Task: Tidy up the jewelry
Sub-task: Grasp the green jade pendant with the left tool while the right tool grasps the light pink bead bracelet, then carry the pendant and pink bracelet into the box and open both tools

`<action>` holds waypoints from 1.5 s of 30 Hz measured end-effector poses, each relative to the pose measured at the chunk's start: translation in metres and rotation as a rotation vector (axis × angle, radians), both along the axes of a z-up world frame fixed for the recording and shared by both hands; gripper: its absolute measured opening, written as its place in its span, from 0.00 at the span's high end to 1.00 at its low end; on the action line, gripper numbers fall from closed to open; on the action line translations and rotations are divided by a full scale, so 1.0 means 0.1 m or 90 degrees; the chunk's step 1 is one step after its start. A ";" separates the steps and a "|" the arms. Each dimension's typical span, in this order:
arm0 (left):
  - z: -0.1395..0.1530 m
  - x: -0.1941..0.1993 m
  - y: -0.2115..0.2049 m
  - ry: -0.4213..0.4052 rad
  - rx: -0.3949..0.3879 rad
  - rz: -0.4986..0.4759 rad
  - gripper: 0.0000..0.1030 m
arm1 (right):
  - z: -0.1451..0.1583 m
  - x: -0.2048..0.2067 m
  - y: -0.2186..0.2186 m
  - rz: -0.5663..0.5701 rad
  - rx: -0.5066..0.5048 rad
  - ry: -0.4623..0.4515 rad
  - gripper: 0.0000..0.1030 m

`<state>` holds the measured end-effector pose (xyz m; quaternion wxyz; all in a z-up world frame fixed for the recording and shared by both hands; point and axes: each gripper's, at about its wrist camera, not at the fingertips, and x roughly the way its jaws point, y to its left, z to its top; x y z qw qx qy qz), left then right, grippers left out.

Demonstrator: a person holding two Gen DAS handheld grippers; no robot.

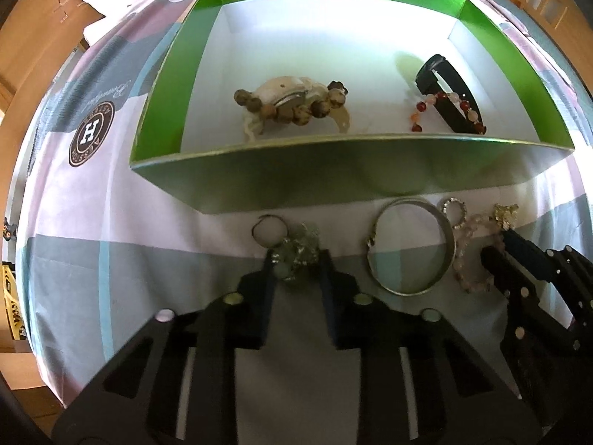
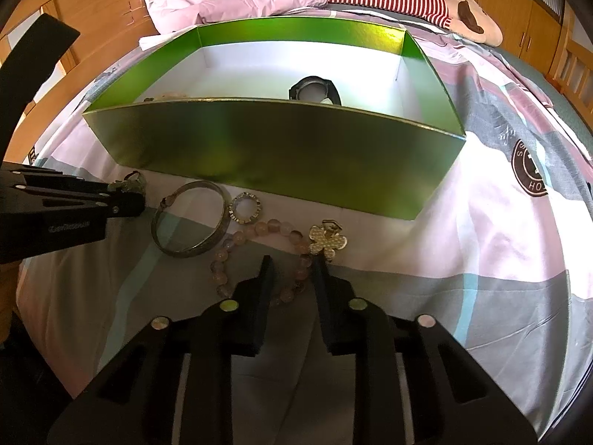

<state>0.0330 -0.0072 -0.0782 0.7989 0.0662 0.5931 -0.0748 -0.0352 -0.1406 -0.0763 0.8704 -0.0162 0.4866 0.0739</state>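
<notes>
Green cardboard box (image 1: 333, 181) fills the upper half of both views, sitting on the bed's patchwork sheet (image 1: 74, 259); inside it already lie a wooden bead bracelet (image 1: 292, 105), a red bead bracelet (image 1: 450, 105) and a black watch (image 1: 443, 85).

Below the box's near wall, the loose jewelry waits on the sheet. At lower centre of the left view, the left tongs (image 1: 296, 259) bracket a pale green crystal ring (image 1: 296, 248), jaws close against its cluster but apparently not clenched — whether they touch it I cannot tell. At lower centre of the right view, the right tongs (image 2: 292, 263) stand released around one arc of the pink bead bracelet (image 2: 255, 256), its gold clover charm (image 2: 328, 239) just beyond the right finger.

Risks, as I judge them:
- The ring's faceted cluster is small and irregular — a pinch off-centre could squirt it across the soft sheet.
- Closing on a single strand may let the bracelet swing and catch the box's near wall on the lift.
- The silver bangle (image 2: 191, 218) and small rhinestone ring (image 2: 244, 211) lie just beside the beads, so a drag could pull them along.
- Both tongs work near each other; a simultaneous lift invites a collision.
</notes>
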 end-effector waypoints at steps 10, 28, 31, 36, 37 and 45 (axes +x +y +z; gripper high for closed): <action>0.20 -0.02 0.33 0.006 -0.043 0.030 0.82 | 0.24 -0.03 -0.06 0.008 0.035 -0.045 0.92; 0.58 -0.21 0.42 -0.064 -0.091 0.004 0.82 | 0.47 -0.10 -0.14 -0.001 0.061 -0.086 0.92; 0.63 -0.20 0.43 -0.084 -0.089 0.003 0.82 | 0.55 -0.12 -0.15 -0.001 0.073 -0.102 0.92; 0.73 -0.13 0.49 -0.105 -0.097 0.019 0.82 | 0.72 -0.15 -0.14 0.006 0.077 -0.123 0.92; 0.74 -0.11 0.50 -0.108 -0.098 0.018 0.82 | 0.77 -0.15 -0.13 0.006 0.077 -0.129 0.92; 1.09 0.06 0.42 -0.173 -0.107 -0.010 0.82 | 1.29 0.03 -0.24 -0.006 0.097 -0.203 0.92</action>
